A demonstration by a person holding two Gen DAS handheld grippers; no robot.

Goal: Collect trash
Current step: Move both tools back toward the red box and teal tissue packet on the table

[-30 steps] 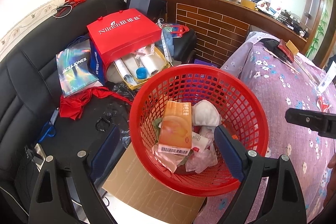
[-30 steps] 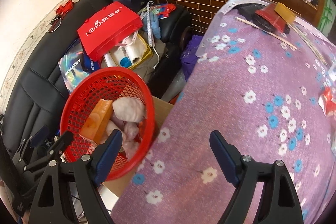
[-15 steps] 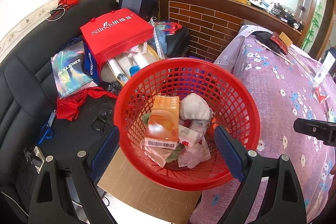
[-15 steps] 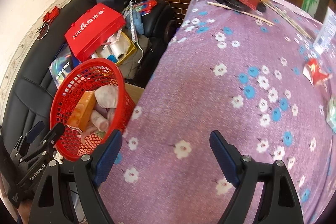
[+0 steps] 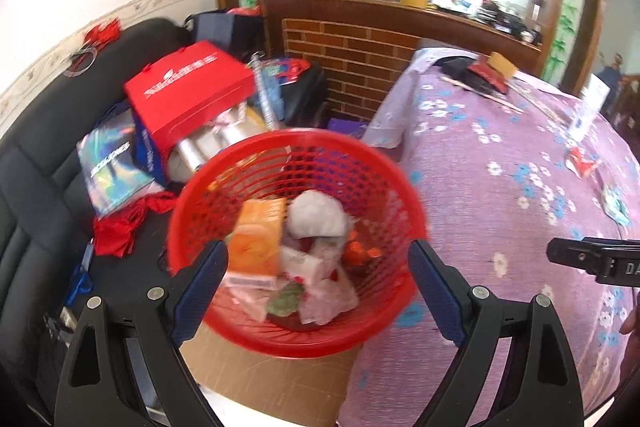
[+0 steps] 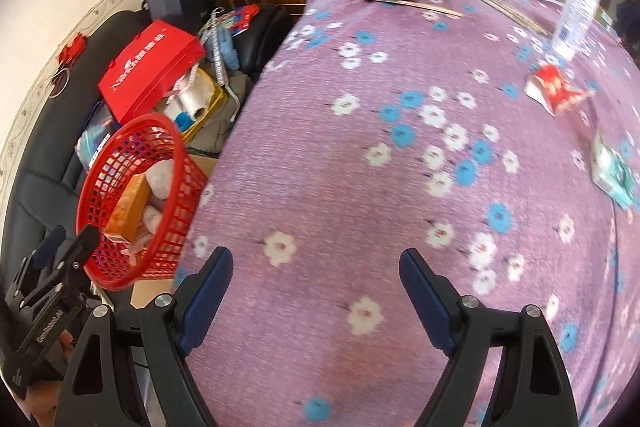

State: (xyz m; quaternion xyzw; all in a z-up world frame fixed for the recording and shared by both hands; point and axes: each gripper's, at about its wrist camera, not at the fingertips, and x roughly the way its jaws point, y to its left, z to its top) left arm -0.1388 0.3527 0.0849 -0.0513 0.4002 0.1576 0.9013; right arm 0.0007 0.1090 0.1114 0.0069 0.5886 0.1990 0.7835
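A red mesh basket (image 5: 296, 327) is seen at the centre of the left wrist view, resting on a sheet of brown cardboard (image 5: 276, 383) just beside the edge of a table draped in a purple flowered cloth (image 5: 500, 211). The basket is part filled: an orange carton (image 5: 258, 239) lies toward 9 o'clock inside it, a white crumpled wad (image 5: 318, 215) toward 12 o'clock, and pale wrappers toward 6 o'clock. The left gripper (image 5: 318, 275) is held above the basket with its jaws spread wide; nothing is gripped, and the basket's contents are framed between the blue pads. The right gripper (image 6: 316, 279) is likewise held wide open and empty over bare cloth. From it, a red crumpled wrapper (image 6: 554, 89) is noted on the cloth toward 2 o'clock, and a teal and white packet (image 6: 614, 173) toward 3 o'clock, the two lying apart, well clear of the pads. A white upright card (image 6: 576, 15) stands beyond the red wrapper. In the right wrist view the basket (image 6: 116, 267) sits at 9 o'clock, off the table edge. Behind it, a red gift bag (image 5: 192, 95) and a holographic bag (image 5: 112, 167) are piled on a black sofa (image 5: 36, 155). Both views are somewhat motion-blurred.
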